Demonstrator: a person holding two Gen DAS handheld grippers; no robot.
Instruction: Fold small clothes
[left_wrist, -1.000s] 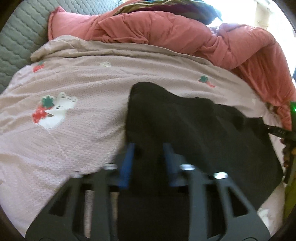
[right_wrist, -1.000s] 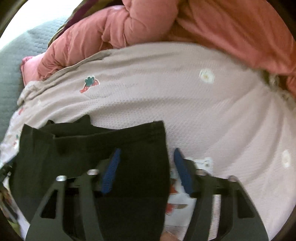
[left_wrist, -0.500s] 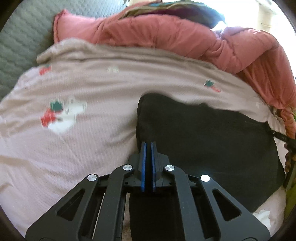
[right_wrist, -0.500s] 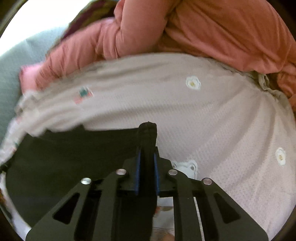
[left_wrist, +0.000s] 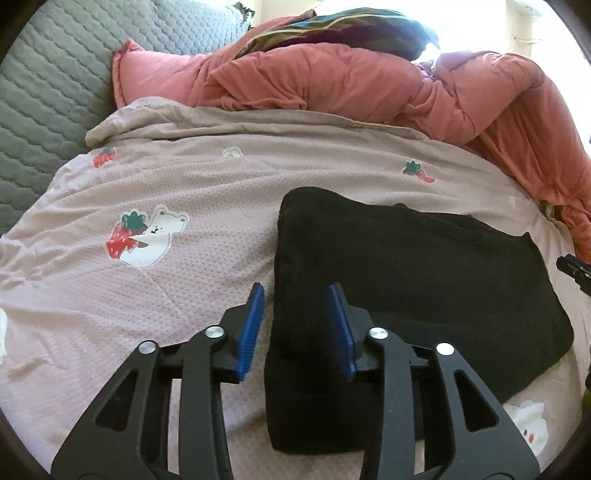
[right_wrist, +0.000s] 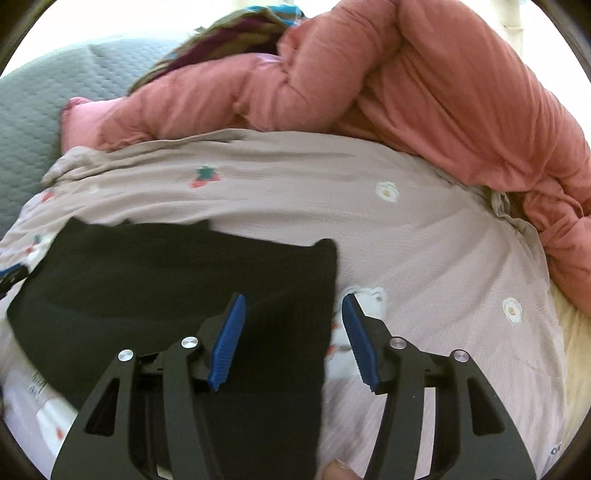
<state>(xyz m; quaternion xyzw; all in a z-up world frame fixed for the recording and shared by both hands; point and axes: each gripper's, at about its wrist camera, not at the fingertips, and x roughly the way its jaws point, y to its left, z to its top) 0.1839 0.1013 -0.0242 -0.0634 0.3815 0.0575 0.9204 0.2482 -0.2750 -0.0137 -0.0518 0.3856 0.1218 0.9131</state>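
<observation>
Two tools (opening), one black garment

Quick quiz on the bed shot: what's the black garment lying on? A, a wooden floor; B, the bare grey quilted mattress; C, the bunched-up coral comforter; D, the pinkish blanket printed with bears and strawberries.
D: the black garment lies flat on the pinkish printed blanket, with the coral comforter heaped behind it.

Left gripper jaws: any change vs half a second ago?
Yes. The left gripper was shut on the black garment; now its jaws are opening, pads apart, with the garment's left edge loose between them.
</observation>
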